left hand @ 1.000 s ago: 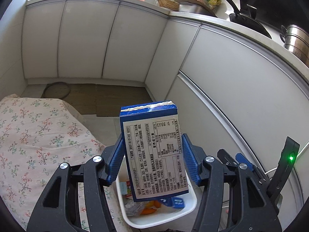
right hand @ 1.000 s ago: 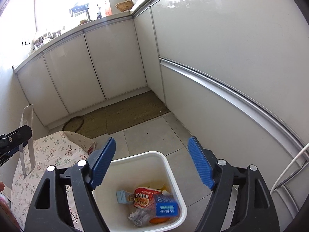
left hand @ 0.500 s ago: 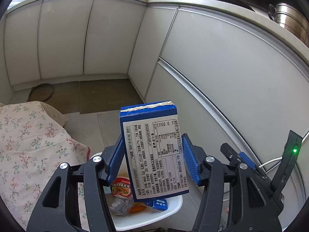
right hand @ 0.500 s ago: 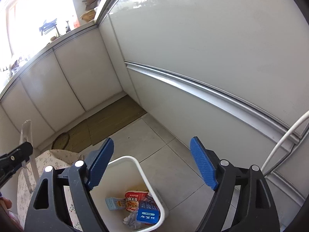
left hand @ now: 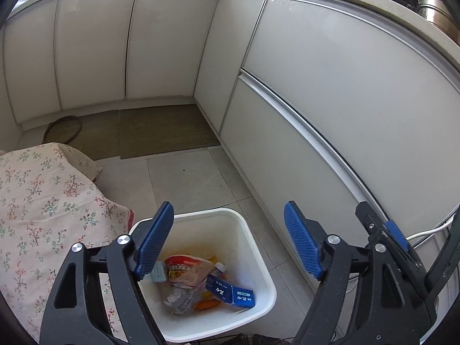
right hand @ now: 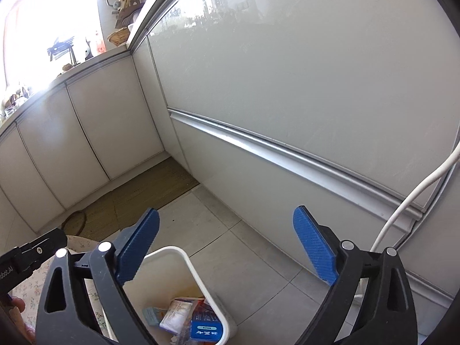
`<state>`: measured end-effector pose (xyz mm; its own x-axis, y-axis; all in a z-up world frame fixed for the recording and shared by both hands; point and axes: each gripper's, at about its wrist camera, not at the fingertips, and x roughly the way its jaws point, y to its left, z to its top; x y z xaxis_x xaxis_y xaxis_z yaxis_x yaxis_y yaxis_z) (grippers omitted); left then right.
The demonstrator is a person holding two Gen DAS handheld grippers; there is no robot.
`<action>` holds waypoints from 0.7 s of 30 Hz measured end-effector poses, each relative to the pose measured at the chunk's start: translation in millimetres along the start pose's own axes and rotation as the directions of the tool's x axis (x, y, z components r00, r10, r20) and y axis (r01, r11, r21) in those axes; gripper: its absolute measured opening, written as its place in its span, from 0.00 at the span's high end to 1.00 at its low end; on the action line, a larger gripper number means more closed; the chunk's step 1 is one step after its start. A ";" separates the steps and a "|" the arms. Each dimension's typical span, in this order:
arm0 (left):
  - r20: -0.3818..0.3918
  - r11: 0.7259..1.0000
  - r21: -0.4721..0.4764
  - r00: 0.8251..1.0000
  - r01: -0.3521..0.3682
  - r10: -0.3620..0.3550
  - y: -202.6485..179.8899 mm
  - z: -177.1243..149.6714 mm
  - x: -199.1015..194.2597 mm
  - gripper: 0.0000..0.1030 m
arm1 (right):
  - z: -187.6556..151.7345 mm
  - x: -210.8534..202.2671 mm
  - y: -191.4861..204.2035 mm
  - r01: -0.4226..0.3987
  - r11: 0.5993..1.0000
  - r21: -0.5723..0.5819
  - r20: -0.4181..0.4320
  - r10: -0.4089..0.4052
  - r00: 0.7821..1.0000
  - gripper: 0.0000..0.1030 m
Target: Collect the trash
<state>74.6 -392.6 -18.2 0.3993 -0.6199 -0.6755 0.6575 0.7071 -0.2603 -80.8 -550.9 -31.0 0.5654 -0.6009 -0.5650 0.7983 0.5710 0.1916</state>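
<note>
A white trash bin (left hand: 253,247) stands on the tiled floor below my left gripper (left hand: 230,241), which is open and empty above it. Inside lie a blue carton (left hand: 230,289), a red snack packet (left hand: 187,268), crumpled wrapping and other trash. In the right wrist view the bin (right hand: 198,281) sits at the lower left, with a blue carton (right hand: 205,327) inside. My right gripper (right hand: 227,247) is open and empty, above the bin's right side.
White kitchen cabinets (left hand: 330,92) run along the back and right. A floral cloth (left hand: 43,207) covers a surface left of the bin. A brown mat (left hand: 161,129) lies on the floor. A white cable (right hand: 411,201) hangs at the right.
My left gripper opened and the blue and white carton it held is gone from its jaws; a blue carton now lies in the bin. The right gripper tilted toward the cabinets.
</note>
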 end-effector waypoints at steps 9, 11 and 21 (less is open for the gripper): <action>0.127 0.990 0.033 0.983 -0.137 0.132 5.1 -2.4 -34.9 0.07 | -2.1 -10.4 24.8 -0.004 0.998 -0.061 0.042 0.007 0.999 0.08; 0.150 0.987 0.026 0.977 -0.160 0.154 10.9 -2.4 -43.5 0.07 | -4.3 -14.6 27.3 -0.021 0.998 -0.059 0.046 0.023 0.999 0.08; 0.254 0.967 -0.065 0.933 -0.248 0.256 53.1 -14.3 -100.0 0.07 | -13.2 -42.1 67.1 -0.137 0.988 -0.076 0.031 0.140 0.990 0.07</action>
<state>60.4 -288.2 25.6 0.7031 -0.4836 -0.5214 0.4949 0.8592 -0.1295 -53.7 -479.9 -4.9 0.6776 -0.5323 -0.5075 0.6952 0.6887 0.2059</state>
